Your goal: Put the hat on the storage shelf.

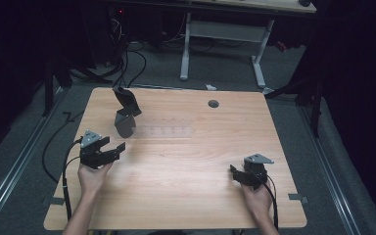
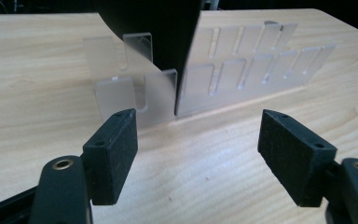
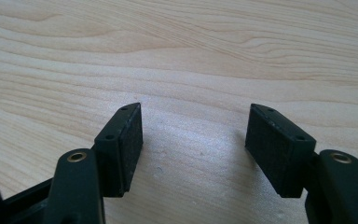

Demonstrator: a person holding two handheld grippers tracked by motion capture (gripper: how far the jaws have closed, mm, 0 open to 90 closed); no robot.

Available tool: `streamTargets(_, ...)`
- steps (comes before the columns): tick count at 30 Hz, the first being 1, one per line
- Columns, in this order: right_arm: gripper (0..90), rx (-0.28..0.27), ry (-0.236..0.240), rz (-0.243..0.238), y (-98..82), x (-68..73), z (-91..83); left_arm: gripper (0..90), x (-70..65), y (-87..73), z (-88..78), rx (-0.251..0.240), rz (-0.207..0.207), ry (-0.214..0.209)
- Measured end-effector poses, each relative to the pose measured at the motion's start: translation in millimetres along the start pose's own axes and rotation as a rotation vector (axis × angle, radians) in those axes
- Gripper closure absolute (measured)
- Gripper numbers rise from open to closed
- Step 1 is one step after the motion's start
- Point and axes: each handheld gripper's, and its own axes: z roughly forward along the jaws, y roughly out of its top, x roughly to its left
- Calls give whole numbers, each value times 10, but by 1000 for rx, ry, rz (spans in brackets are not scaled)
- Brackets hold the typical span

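A clear plastic rack (image 1: 164,131) with several slots lies on the wooden table (image 1: 186,196), left of centre. A dark, bent sheet-like object (image 1: 126,110) stands up at the rack's left end. My left gripper (image 1: 115,146) is open just in front of that end, held in a hand. In the left gripper view the rack (image 2: 242,70) and the dark object (image 2: 154,32) stand close beyond the open left gripper (image 2: 196,121), with nothing between the pads. My right gripper (image 1: 236,172) is open near the front right, and in its own view the right gripper (image 3: 195,116) spans bare wood.
A round cable hole (image 1: 213,104) sits in the table's far side. A white-legged desk frame (image 1: 186,44) and floor cables (image 1: 127,63) lie beyond the table. Black cables (image 1: 66,181) trail from the grippers over the front edge.
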Motion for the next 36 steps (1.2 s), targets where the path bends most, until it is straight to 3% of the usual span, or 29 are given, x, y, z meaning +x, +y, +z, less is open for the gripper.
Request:
streamTargets(12,367,0,0,0,0,0,0,293,-159,-308,89,77,18,-36)
streamTargets(23,367,0,0,0,0,0,0,287,-284,-493,256,184,106,5)
streamTargets(25,367,0,1,1,0,1,0,282,-306,-489,285,216,118,33)
streamTargets(29,367,1,1,3,0,2,-1,286,-333,-491,295,224,138,55)
streamTargets(36,367,0,1,1,0,0,-1,282,-334,-492,296,224,136,52)
